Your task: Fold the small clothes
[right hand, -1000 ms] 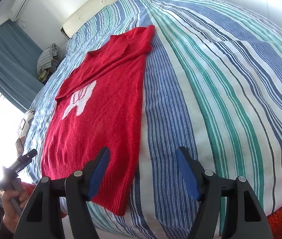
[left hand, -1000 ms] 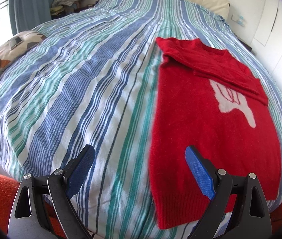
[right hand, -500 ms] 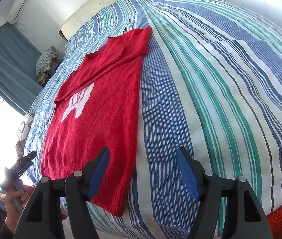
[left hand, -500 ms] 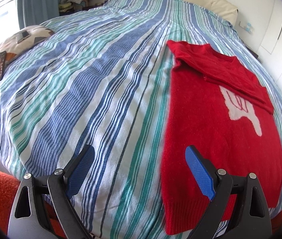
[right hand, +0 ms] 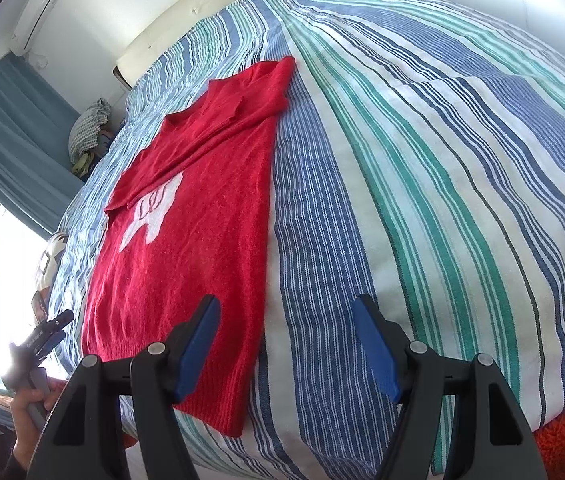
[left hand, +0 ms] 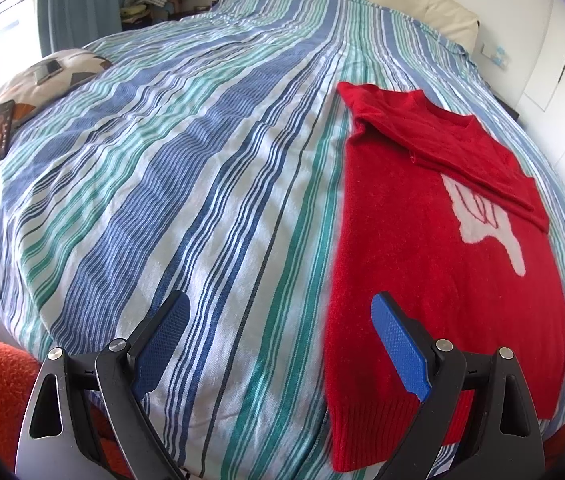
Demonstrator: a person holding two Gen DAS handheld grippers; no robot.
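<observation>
Both grippers have edged a little to the left along the foot of the bed since a second ago, so the one red sweater (left hand: pixel 422 240) now sits further right in the left view. It lies flat on the striped bedspread (left hand: pixel 186 184), long axis running from hem near the foot to collar toward the headboard, sleeves folded across the chest. Left gripper (left hand: pixel 278 344) and right gripper (right hand: pixel 286 344) both hover with fingers spread, holding nothing.
</observation>
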